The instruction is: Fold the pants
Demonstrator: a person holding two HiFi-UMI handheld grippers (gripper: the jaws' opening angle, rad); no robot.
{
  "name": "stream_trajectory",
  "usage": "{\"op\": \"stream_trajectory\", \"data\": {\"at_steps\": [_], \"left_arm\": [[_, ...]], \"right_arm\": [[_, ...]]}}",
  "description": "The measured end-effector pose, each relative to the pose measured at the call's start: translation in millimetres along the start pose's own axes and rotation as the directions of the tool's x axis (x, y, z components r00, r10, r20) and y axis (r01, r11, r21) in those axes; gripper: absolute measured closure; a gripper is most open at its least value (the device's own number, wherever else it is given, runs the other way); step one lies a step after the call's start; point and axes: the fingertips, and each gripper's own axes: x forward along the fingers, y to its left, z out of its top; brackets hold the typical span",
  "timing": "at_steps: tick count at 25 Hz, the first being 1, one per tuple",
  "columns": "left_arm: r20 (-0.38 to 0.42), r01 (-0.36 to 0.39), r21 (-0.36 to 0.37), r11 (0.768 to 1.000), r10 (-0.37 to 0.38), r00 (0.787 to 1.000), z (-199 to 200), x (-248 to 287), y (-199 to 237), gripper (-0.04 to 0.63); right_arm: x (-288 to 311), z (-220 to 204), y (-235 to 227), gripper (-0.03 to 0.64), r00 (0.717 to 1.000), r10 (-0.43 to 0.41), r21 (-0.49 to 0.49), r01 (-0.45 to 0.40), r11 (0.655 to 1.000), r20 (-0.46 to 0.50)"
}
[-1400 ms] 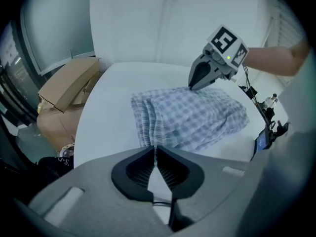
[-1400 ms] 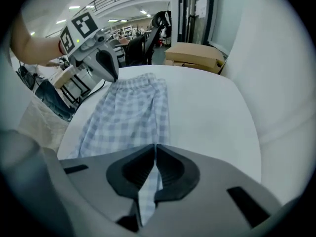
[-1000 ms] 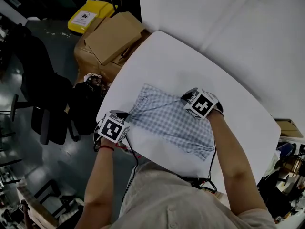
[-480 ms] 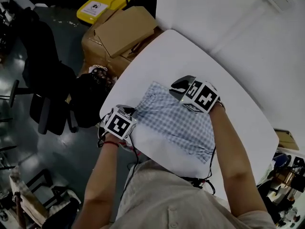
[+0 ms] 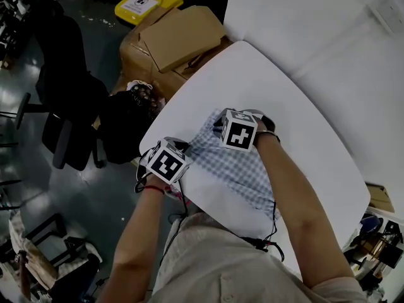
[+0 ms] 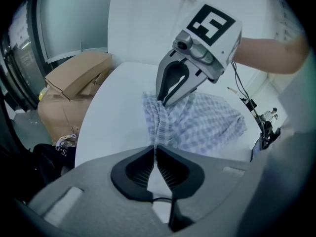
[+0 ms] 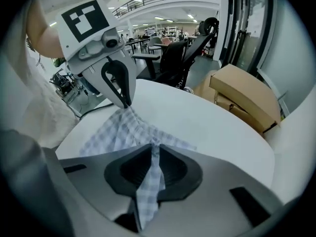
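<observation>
Blue-and-white checked pants [image 5: 243, 169] lie on a white table [image 5: 265, 81], near its left edge. My left gripper [image 5: 185, 150] is shut on a bunched edge of the cloth [image 6: 158, 127] at the table's rim, and the fabric runs straight into its pads [image 6: 156, 152]. My right gripper [image 5: 216, 127] is close beside it, over the far left corner of the pants. Its jaws have just been opening slightly, and a strip of the checked cloth [image 7: 148, 191] is still pinched between them and hangs down. Each gripper shows in the other's view: the right one [image 6: 162, 101] and the left one [image 7: 126, 104], tips on the cloth.
Cardboard boxes [image 5: 180, 36] and a yellow bin [image 5: 142, 2] stand off the table's far left side. A black office chair [image 5: 69, 106] and a dark bag [image 5: 126, 128] are on the floor to the left. A black cable [image 5: 274, 229] trails along the near edge.
My right gripper has swung left across the pants, from their right side to beside the left gripper, carrying cloth with it. The spread fabric now looks narrower. My left gripper has stayed put.
</observation>
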Motion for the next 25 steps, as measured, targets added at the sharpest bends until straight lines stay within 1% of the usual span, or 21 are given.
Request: {"op": "stream_trajectory", "data": {"at_steps": [3, 7, 9, 11, 13, 15, 17, 19, 20, 21, 22, 23, 24, 25], "left_arm": [[0.004, 0.017, 0.001, 1.000, -0.017, 1.000, 2, -2, -2, 0.571], [0.065, 0.046, 0.000, 0.999, -0.046, 0.997, 23, -19, -4, 0.571], [0.070, 0.052, -0.014, 0.999, -0.051, 0.996, 32, -22, 0, 0.571], [0.035, 0.056, -0.033, 0.998, -0.055, 0.998, 33, -17, 6, 0.571], [-0.019, 0.067, -0.046, 0.997, -0.068, 0.998, 29, -7, 10, 0.571], [-0.059, 0.082, -0.057, 0.995, -0.085, 0.995, 23, 4, 13, 0.570], [-0.061, 0.090, -0.067, 0.994, -0.094, 0.994, 19, 11, 15, 0.571], [-0.030, 0.086, -0.069, 0.994, -0.088, 0.996, 20, 12, 18, 0.569], [-0.002, 0.083, -0.076, 0.994, -0.084, 0.996, 20, 11, 20, 0.568], [0.034, 0.085, -0.095, 0.992, -0.082, 0.996, 20, 9, 21, 0.550], [0.082, 0.094, -0.127, 0.987, -0.084, 0.993, 21, 6, 22, 0.497], [0.142, 0.113, -0.170, 0.979, -0.089, 0.986, 22, 1, 24, 0.426], [0.216, 0.141, -0.220, 0.965, -0.093, 0.972, 24, -7, 25, 0.377], [0.304, 0.180, -0.272, 0.945, -0.093, 0.948, 28, -18, 27, 0.371]], "right_arm": [[1, 0, -2, 0.580, 1.000, 0.009, -0.025, -0.010, 1.000, -0.018], [-38, 20, -26, 0.588, 0.997, -0.072, -0.024, 0.073, 0.997, 0.037], [-47, 27, -40, 0.592, 0.994, -0.099, -0.029, 0.100, 0.995, 0.040], [-39, 26, -47, 0.595, 0.994, -0.109, -0.040, 0.109, 0.993, 0.014], [-23, 22, -50, 0.597, 0.994, -0.110, -0.042, 0.109, 0.993, -0.011], [-6, 18, -50, 0.597, 0.993, -0.116, -0.023, 0.115, 0.993, -0.024], [3, 12, -51, 0.594, 0.990, -0.141, 0.046, 0.141, 0.989, -0.009], [0, 3, -59, 0.592, 0.983, -0.181, 0.171, 0.172, 0.970, 0.040], [-8, -3, -63, 0.576, 0.978, -0.197, 0.242, 0.174, 0.955, 0.074], [-20, -12, -67, 0.557, 0.970, -0.216, 0.311, 0.172, 0.935, 0.113], [-35, -23, -71, 0.557, 0.958, -0.242, 0.375, 0.170, 0.911, 0.154], [-54, -36, -73, 0.558, 0.941, -0.277, 0.435, 0.170, 0.884, 0.196], [-76, -49, -73, 0.569, 0.917, -0.318, 0.491, 0.167, 0.855, 0.243], [-100, -63, -71, 0.585, 0.885, -0.362, 0.541, 0.158, 0.826, 0.293]]}}
